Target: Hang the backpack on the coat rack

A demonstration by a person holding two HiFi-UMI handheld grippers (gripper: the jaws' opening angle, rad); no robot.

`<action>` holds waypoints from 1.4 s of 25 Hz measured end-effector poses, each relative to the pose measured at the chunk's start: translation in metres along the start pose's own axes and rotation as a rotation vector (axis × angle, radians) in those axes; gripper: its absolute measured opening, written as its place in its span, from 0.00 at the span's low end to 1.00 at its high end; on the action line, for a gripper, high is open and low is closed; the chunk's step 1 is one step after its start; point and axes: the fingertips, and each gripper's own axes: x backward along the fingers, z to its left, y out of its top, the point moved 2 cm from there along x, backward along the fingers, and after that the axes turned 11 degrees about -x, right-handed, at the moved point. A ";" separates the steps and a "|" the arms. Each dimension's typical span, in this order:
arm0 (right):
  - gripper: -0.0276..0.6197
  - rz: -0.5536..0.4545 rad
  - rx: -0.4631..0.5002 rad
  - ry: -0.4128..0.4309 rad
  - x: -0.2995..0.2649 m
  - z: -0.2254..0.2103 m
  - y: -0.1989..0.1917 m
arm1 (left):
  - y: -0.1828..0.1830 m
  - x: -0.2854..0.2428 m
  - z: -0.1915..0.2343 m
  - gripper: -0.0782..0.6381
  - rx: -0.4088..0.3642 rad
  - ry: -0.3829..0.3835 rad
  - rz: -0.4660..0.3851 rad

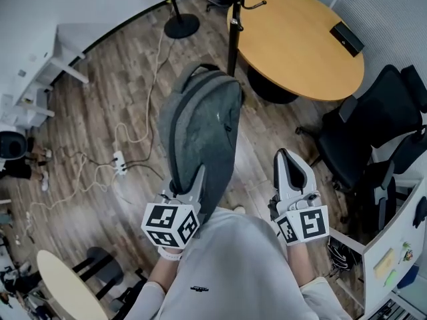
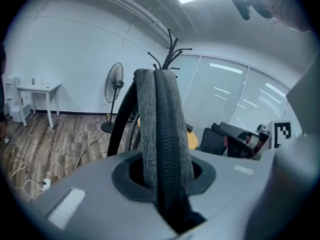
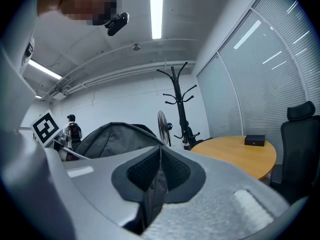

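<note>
A grey backpack [image 1: 200,129] hangs off the wooden floor in front of me, its top handle pointing toward the coat rack. My left gripper [image 1: 193,182] is shut on its lower edge; in the left gripper view the grey fabric and a black zipper band [image 2: 162,119] rise between the jaws of that gripper [image 2: 162,176]. The black coat rack [image 1: 232,39] stands just beyond the bag, beside the round table; its hooks [image 2: 172,49] show above the bag. My right gripper [image 1: 288,160] is shut, to the right of the backpack and apart from it. From the right gripper [image 3: 160,169] I see the bag [image 3: 115,136] at left and the rack [image 3: 177,91] ahead.
A round wooden table [image 1: 300,39] with a black box [image 1: 347,37] stands right of the rack. Black office chairs [image 1: 380,125] crowd the right side. A fan base [image 1: 181,25], cables and a power strip [image 1: 120,162] lie on the floor at left, near a white desk [image 1: 40,65].
</note>
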 end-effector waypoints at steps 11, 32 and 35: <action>0.05 -0.019 0.031 -0.034 -0.112 0.019 0.024 | 0.055 -0.055 0.068 0.27 -0.071 -0.113 -0.006; 0.05 -0.005 0.054 -0.098 -0.170 0.013 0.029 | 0.077 -0.098 0.120 0.27 -0.038 -0.146 0.008; 0.05 0.003 0.050 -0.084 -0.175 0.002 0.031 | 0.080 -0.107 0.116 0.27 -0.040 -0.138 0.015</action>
